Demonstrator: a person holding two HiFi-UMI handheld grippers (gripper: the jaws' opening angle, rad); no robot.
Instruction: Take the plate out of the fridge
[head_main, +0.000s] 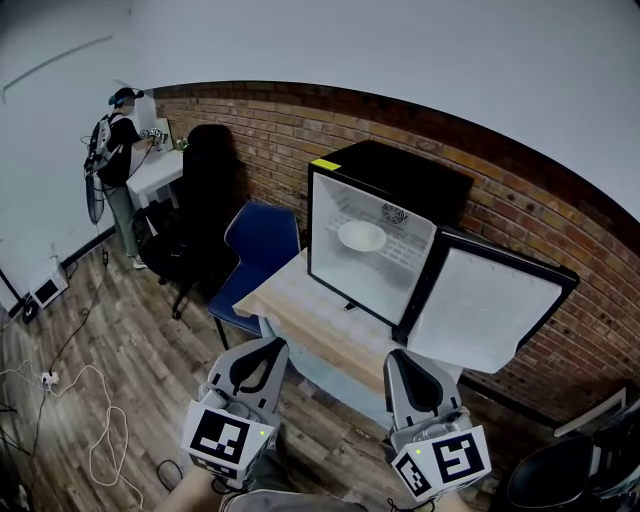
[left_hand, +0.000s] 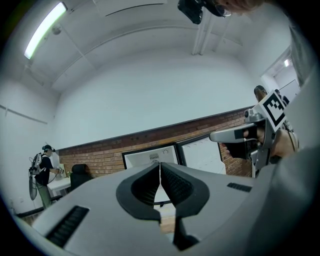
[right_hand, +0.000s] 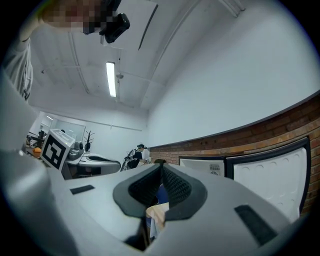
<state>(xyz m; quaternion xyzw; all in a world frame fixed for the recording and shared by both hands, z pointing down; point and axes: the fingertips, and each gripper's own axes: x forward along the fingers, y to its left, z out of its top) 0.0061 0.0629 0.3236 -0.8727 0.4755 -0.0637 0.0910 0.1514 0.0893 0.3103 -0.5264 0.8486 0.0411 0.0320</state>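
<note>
Two tools, the left tool (head_main: 262, 350) and the right tool (head_main: 410, 362), are pressed together and empty, well short of the fridge (head_main: 420, 175). The fridge door (head_main: 488, 300) stands wide open, and the plate (head_main: 361, 236) sits on a shelf inside. Opening looks done; reaching in, gripping and lifting the plate out remain.
</note>
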